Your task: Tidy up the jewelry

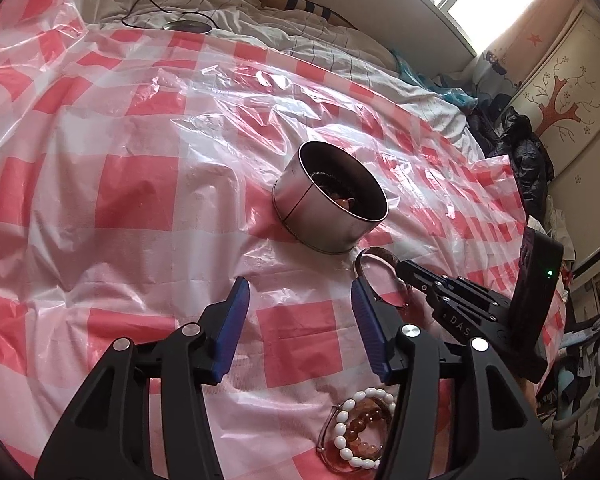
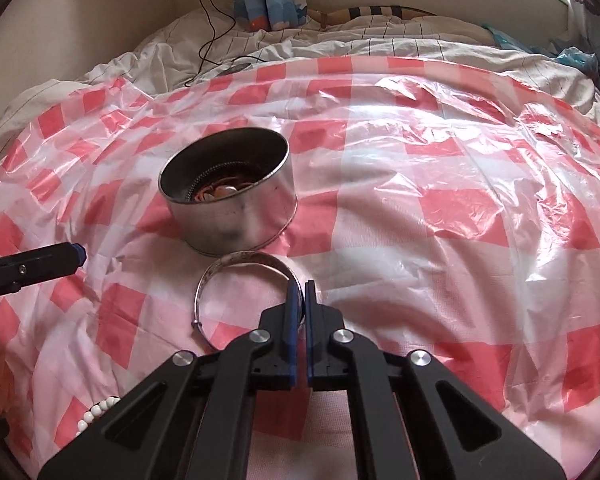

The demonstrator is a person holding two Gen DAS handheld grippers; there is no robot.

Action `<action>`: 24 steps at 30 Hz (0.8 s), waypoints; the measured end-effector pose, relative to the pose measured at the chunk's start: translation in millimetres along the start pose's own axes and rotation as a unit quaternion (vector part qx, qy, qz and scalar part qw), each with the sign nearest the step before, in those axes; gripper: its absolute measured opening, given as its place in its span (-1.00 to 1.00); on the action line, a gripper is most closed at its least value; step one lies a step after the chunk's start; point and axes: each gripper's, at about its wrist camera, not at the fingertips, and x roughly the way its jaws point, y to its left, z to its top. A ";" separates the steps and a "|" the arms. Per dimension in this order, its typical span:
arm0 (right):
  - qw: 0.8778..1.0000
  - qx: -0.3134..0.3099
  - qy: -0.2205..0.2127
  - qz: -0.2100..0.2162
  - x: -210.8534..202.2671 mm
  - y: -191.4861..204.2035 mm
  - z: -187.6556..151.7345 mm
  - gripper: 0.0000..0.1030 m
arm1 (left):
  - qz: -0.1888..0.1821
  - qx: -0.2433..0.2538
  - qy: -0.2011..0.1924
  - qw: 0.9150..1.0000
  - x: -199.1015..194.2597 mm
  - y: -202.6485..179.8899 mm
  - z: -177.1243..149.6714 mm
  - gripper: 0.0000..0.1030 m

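Bracelets lay nearest the left wrist camera: one white bead bracelet (image 1: 360, 428) and one amber bead bracelet (image 1: 364, 430), heaped together well short of the round metal tin (image 2: 228, 188), seemingly still waiting to be sorted. Ahead of them the left gripper (image 1: 300, 320) hovered with its blue pads spread wide and nothing between them, probably kept ready for that pile. Just short of the tin, the right gripper (image 2: 300, 312) had its pads pressed onto the near right arc of a single silver bangle (image 2: 248, 288), a grip on the thin band that looked suited to lifting it over the rim. The tin sat on the red-checked plastic sheet (image 2: 460, 208) and already held several pieces; their number could not be counted. Beyond the tin, a black cable (image 2: 212, 32) trailed across the white bedding (image 2: 380, 44).
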 end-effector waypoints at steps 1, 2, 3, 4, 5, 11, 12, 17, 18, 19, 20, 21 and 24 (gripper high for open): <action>1.000 0.004 -0.011 0.007 -7.3 -0.2 1.4 -0.93 | -0.002 -0.003 -0.003 1.000 -1.4 1.2 1.4 -0.01; 1.000 0.011 -0.023 0.018 -15.5 -0.5 4.7 -0.93 | -0.003 -0.006 -0.006 1.000 -3.0 2.2 2.7 0.00; 0.999 0.015 -0.038 0.027 -24.9 -0.3 8.0 -0.93 | -0.005 -0.009 -0.009 1.000 -4.7 3.7 4.2 0.01; 0.998 0.018 -0.051 0.033 -33.6 1.7 13.3 -0.93 | -0.006 -0.012 -0.012 1.000 -6.6 4.9 5.7 0.03; 0.997 0.021 -0.063 0.040 -41.6 2.8 18.0 -0.93 | -0.008 -0.015 -0.014 1.000 -7.9 5.8 6.8 0.04; 0.997 -0.007 -0.069 0.030 -31.3 20.0 61.0 -0.93 | -0.013 -0.016 -0.017 1.000 -11.9 5.5 10.5 0.07; 0.998 -0.019 -0.065 0.021 -23.6 24.8 67.3 -0.93 | -0.012 -0.015 -0.017 1.000 -12.6 5.5 11.1 0.07; 0.998 -0.047 -0.031 -0.010 24.2 39.3 81.6 -0.91 | -0.004 -0.013 -0.026 1.000 -18.6 6.2 13.7 0.13; 0.999 -0.046 -0.022 -0.008 32.5 39.9 82.9 -0.89 | -0.004 -0.013 -0.027 1.000 -19.4 6.2 14.1 0.14; 0.999 -0.044 -0.016 -0.006 38.9 40.4 84.0 -0.87 | -0.004 -0.013 -0.028 1.000 -20.3 6.2 14.1 0.15; 0.999 -0.043 -0.015 -0.012 41.7 40.5 84.1 -0.84 | -0.002 -0.012 -0.028 1.000 -20.7 5.9 14.1 0.16; 0.999 -0.040 -0.018 -0.013 39.5 40.4 82.8 -0.82 | 0.002 -0.009 -0.026 1.000 -20.9 5.3 14.0 0.16; 0.999 -0.022 -0.045 -0.005 10.7 34.8 71.2 -0.48 | 0.014 0.006 -0.021 1.000 -21.2 1.1 13.4 0.19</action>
